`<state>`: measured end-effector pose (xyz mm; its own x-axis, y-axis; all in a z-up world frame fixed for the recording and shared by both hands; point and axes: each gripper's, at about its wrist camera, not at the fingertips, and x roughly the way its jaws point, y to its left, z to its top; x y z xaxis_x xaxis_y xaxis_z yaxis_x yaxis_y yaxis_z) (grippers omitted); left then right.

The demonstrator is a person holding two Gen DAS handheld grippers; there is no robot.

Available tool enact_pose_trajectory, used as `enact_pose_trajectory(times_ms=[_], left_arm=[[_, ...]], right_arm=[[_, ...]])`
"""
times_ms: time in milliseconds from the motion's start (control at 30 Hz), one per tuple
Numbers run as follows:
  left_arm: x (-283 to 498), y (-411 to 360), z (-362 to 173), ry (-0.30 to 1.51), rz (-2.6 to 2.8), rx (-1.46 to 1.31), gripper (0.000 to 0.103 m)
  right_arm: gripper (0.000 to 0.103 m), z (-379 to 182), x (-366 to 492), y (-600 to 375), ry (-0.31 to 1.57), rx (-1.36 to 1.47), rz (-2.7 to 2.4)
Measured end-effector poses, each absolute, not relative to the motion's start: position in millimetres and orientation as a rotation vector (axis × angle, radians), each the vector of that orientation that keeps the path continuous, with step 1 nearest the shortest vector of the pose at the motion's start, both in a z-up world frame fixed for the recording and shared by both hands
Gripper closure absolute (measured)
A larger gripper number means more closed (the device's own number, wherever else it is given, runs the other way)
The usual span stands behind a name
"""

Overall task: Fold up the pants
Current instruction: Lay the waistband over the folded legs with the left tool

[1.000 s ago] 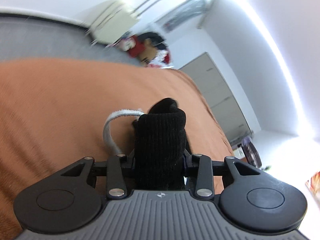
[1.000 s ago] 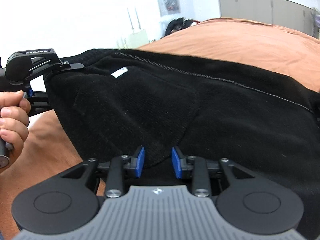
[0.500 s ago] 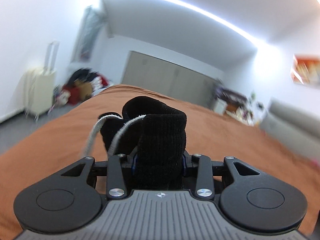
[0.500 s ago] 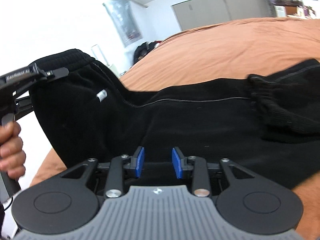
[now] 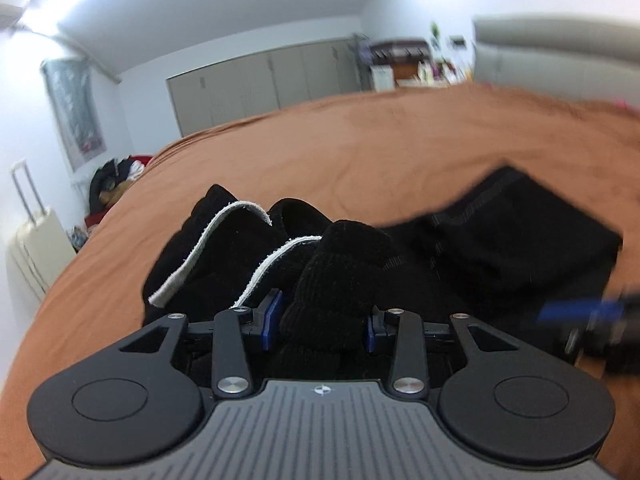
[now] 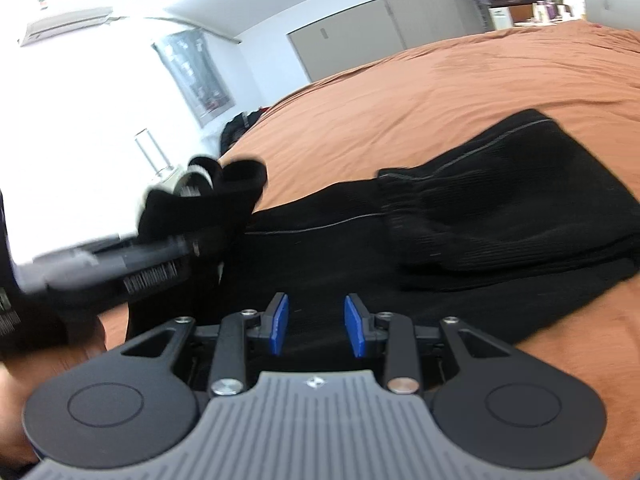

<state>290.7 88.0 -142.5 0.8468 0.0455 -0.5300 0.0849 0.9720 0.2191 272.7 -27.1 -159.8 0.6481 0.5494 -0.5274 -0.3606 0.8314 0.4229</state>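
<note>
Black knit pants (image 6: 460,236) lie on the orange bedspread (image 6: 460,92), with the ribbed cuffs (image 6: 512,208) folded over at the right. My left gripper (image 5: 324,320) is shut on the bunched black waistband (image 5: 340,276), and its white drawstring (image 5: 204,256) loops out to the left. The folded leg end also shows in the left wrist view (image 5: 520,232). My right gripper (image 6: 318,324) is open, its blue pads (image 6: 280,322) just above the pants fabric, holding nothing. The left gripper with the waistband appears blurred in the right wrist view (image 6: 160,248).
The orange bedspread (image 5: 360,140) stretches far ahead and to the right. A cream suitcase (image 5: 32,248) and a pile of clothes (image 5: 116,180) stand on the floor at the left. Grey wardrobes (image 5: 260,80) line the far wall.
My left gripper has swung the waistband over and down toward the leg end, close to the right gripper. The raised pants have dropped onto the bed. The right gripper stays open.
</note>
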Motion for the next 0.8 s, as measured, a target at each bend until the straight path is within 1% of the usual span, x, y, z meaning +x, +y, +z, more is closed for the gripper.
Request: enact_pose_trajectory(times_ms=[33, 67, 100, 133, 167, 200, 233, 267, 333, 400, 433, 533, 633, 733, 800], left_arm=[[287.2, 82.3, -143.8, 0.571, -0.025, 0.271, 0.057], [283.6, 75.2, -149.8, 0.588, -0.036, 0.309, 0.052], [283.7, 69.1, -157.7, 0.614, -0.061, 0.342, 0.044], [281.8, 66.5, -163.4, 0.638, -0.087, 0.36, 0.039], [280.4, 63.2, -168.5, 0.654, -0.112, 0.372, 0.029], [276.9, 60.6, -170.9, 0.66, -0.132, 0.381, 0.022], [271.1, 59.7, -170.4, 0.657, -0.148, 0.381, 0.02], [264.0, 61.3, -166.5, 0.653, -0.151, 0.368, 0.019], [249.8, 73.9, -154.0, 0.643, -0.166, 0.303, 0.016], [233.8, 95.3, -138.7, 0.634, -0.205, 0.172, 0.016], [223.2, 112.0, -133.0, 0.629, -0.213, 0.085, 0.016], [202.9, 162.2, -124.2, 0.609, -0.179, -0.135, 0.015], [194.5, 229.8, -129.9, 0.585, -0.114, -0.455, 0.015], [197.4, 290.9, -153.4, 0.602, -0.092, -0.831, 0.016], [201.7, 307.3, -164.8, 0.631, -0.058, -0.923, 0.016]], right_arm=[[0.073, -160.3, 273.0, -32.9, 0.692, 0.304, 0.511], [0.073, -161.5, 273.6, -38.3, 0.692, 0.315, 0.502], [0.073, -162.3, 273.7, -41.6, 0.694, 0.33, 0.492], [0.073, -162.6, 274.7, -46.2, 0.696, 0.346, 0.483], [0.073, -162.3, 274.7, -48.8, 0.7, 0.357, 0.476], [0.073, -161.9, 276.6, -49.6, 0.703, 0.368, 0.473], [0.073, -159.9, 277.9, -51.2, 0.702, 0.372, 0.476], [0.072, -157.4, 280.2, -50.7, 0.7, 0.372, 0.483], [0.064, -148.3, 286.9, -52.5, 0.689, 0.364, 0.508], [0.061, -141.0, 291.9, -43.3, 0.684, 0.342, 0.55], [0.056, -137.5, 295.3, -35.8, 0.691, 0.324, 0.579], [0.054, -133.1, 310.6, -10.4, 0.723, 0.263, 0.683], [0.049, -133.8, 336.2, 11.7, 0.764, 0.233, 0.762], [0.043, -138.6, 358.0, 38.6, 0.805, 0.212, 0.799], [0.042, -146.4, 375.6, 54.1, 0.841, 0.195, 0.795]])
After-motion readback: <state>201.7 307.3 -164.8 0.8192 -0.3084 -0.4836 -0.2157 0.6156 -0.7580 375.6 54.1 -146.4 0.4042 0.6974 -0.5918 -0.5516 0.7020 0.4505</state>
